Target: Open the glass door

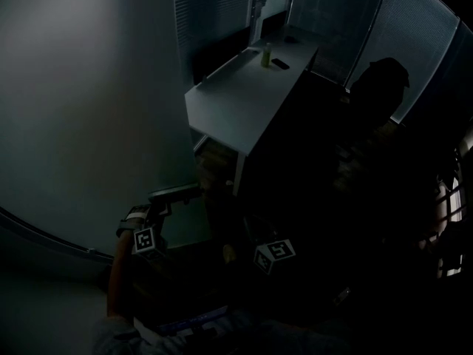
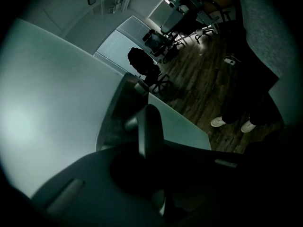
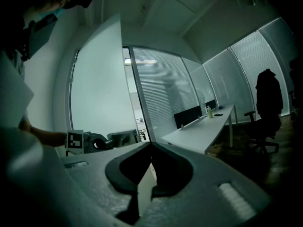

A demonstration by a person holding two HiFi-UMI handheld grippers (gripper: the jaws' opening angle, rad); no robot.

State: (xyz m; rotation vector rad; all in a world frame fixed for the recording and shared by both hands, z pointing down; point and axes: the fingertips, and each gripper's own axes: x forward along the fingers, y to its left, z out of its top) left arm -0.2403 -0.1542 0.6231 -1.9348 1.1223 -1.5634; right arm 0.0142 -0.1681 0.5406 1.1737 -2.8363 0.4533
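Note:
The frosted glass door (image 1: pixel 74 109) fills the left of the head view, and its free edge stands near my left gripper (image 1: pixel 174 194). That gripper is shut on the door handle (image 2: pixel 149 129), a dark bar on a short metal stem that rises between its jaws. In the right gripper view the door (image 3: pixel 99 93) stands as a pale panel, with the left gripper (image 3: pixel 118 138) at its lower edge. My right gripper (image 3: pixel 150 148) hangs free to the right of the door, shut with nothing between its jaws. Its marker cube (image 1: pixel 274 256) shows in the dark low in the head view.
A long white desk (image 1: pixel 244 95) runs away from the door and carries a small bottle (image 1: pixel 266 54). An office chair with a dark jacket (image 1: pixel 378 87) stands to its right. Blind-covered glass walls (image 3: pixel 165 89) enclose the dim room. A person's white shoes (image 2: pixel 218 122) stand on the wooden floor.

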